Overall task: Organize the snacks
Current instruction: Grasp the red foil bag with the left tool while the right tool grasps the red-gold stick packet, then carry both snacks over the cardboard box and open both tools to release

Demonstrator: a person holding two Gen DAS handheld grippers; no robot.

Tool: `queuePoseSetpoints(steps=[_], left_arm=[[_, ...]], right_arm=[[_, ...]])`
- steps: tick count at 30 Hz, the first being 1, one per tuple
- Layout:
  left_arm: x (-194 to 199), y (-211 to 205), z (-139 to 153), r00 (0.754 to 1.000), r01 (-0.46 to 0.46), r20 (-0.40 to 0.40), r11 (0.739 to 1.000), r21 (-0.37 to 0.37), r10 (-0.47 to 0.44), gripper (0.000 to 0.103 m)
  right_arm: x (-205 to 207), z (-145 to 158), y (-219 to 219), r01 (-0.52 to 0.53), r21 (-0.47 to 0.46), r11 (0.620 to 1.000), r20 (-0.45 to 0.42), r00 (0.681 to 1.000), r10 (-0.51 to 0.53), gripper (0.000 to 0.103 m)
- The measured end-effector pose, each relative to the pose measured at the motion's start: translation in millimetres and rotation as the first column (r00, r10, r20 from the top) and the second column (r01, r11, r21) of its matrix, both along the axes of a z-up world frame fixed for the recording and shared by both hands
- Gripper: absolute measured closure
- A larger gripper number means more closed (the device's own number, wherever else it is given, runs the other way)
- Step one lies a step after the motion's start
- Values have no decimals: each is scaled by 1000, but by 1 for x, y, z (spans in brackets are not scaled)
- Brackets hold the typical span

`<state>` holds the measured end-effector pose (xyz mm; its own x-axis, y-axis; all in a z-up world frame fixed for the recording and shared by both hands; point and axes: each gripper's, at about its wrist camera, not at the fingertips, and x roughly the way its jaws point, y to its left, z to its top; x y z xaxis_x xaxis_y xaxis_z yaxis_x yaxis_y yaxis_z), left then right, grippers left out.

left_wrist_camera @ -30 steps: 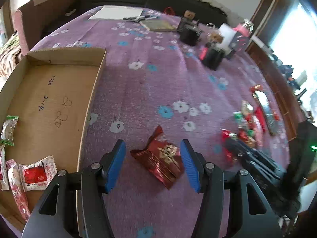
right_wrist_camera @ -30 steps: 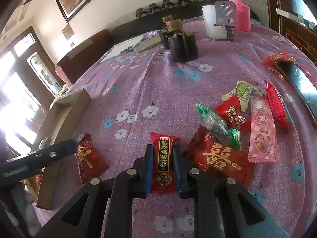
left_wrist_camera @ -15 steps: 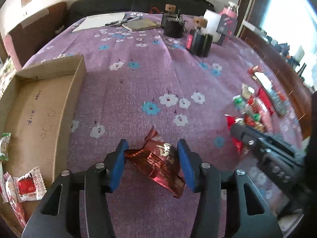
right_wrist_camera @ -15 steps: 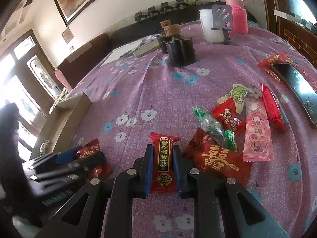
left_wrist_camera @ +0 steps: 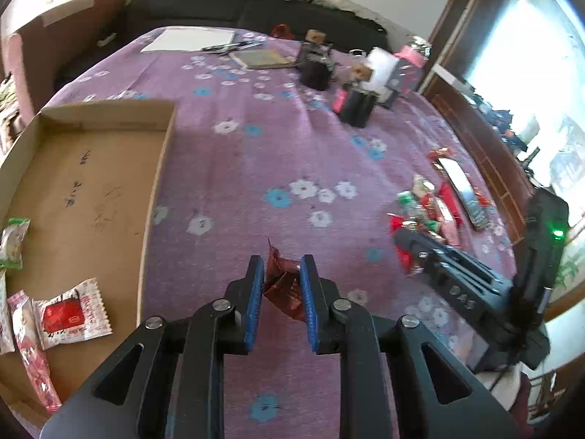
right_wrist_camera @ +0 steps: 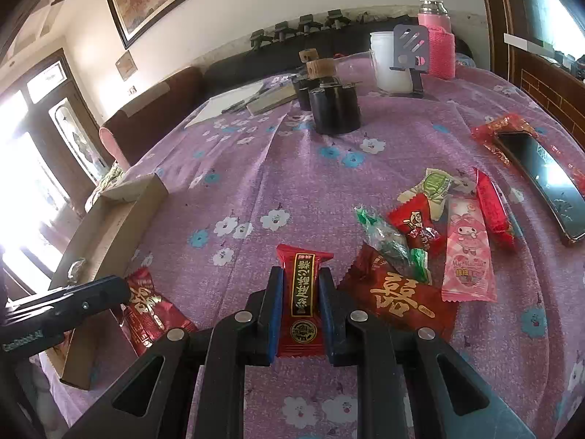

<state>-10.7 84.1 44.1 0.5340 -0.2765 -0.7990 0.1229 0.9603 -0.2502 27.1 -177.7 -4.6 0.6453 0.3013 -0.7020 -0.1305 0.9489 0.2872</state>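
Observation:
My left gripper [left_wrist_camera: 281, 269] is shut on a dark red foil snack packet [left_wrist_camera: 283, 285], crumpled between the blue pads just above the purple cloth; it also shows in the right wrist view [right_wrist_camera: 151, 307]. My right gripper [right_wrist_camera: 300, 278] is shut on a red snack bar with a black and gold label [right_wrist_camera: 301, 296]. A cardboard tray [left_wrist_camera: 161, 168] lies to the left and holds a few packets, one white and red [left_wrist_camera: 71, 314]. A pile of loose snacks [right_wrist_camera: 438, 234] lies right of my right gripper, with a large dark red packet [right_wrist_camera: 398, 300] nearest.
A phone [right_wrist_camera: 541, 179] lies on a red wrapper at the right edge. Black jars [right_wrist_camera: 334, 108], a white cup [right_wrist_camera: 387, 62], a pink bottle [right_wrist_camera: 437, 36], a notebook and paper [left_wrist_camera: 190, 38] stand at the far end. The right gripper's body [left_wrist_camera: 457, 281] is right of my left one.
My left gripper has closed on the dark red foil packet, crumpling it, and lifted it slightly. My right gripper has stayed shut on the red bar.

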Motion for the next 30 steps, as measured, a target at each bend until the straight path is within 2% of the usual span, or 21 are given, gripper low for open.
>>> queuePoseSetpoints(steps=[1, 2, 3, 6, 9, 10, 12, 13, 14, 16, 19, 22, 27, 30], left_arm=[[0, -1, -2, 1000, -2, -7, 1000, 16, 2, 63], [2, -3, -6, 1000, -9, -24, 999, 41, 10, 42], [3, -3, -10, 999, -19, -34, 998, 58, 21, 36], [6, -15, -19, 999, -6, -34, 994, 112, 9, 34], [8, -38, -32, 999, 37, -28, 970, 238, -32, 29], [6, -45, -36, 999, 54, -19, 965, 257, -51, 22], [-3, -55, -38, 996, 74, 25, 959, 274, -84, 21], [-9, -59, -38, 994, 91, 35, 957, 277, -105, 29], [-11, -60, -36, 991, 118, 35, 961, 251, -131, 48], [-15, -58, -34, 989, 136, 18, 963, 231, -144, 48], [-18, -48, -29, 990, 140, 6, 977, 160, -142, 49], [-24, -25, -15, 993, 116, 0, 993, 39, -116, 49], [-32, 35, 23, 999, 37, 37, 997, -68, -35, 49], [-27, 81, 43, 998, -29, 55, 996, -81, 33, 49]], right_arm=[[0, 0, 0, 1, 1, 1000, 0, 1000, -1, 84], [0, 0, 0, 4, 0, 1000, 0, 1000, -4, 84], [0, 0, -1, 6, 1, 1000, -1, 1000, -6, 84], [0, 0, -1, 4, 3, 1000, -3, 1000, -4, 84], [0, 0, -2, 1, 8, 1000, -5, 1000, -1, 84], [0, -1, -2, 0, 11, 1000, -5, 1000, 0, 84], [0, 0, -3, 0, 15, 1000, -5, 1000, 0, 84], [0, 0, -3, -1, 16, 1000, -4, 1000, 2, 84], [0, 0, -3, -2, 16, 1000, -4, 1000, 3, 84], [0, 0, -3, -2, 12, 1000, -3, 1000, 2, 84], [-2, 1, -2, -1, 8, 1000, 6, 1000, 1, 84], [-3, 3, -3, 0, 10, 1000, 20, 1000, 0, 84], [-6, 3, 1, -9, -7, 1000, 29, 1000, 9, 84], [-6, 6, 4, -13, -12, 1000, 35, 999, 13, 84]])
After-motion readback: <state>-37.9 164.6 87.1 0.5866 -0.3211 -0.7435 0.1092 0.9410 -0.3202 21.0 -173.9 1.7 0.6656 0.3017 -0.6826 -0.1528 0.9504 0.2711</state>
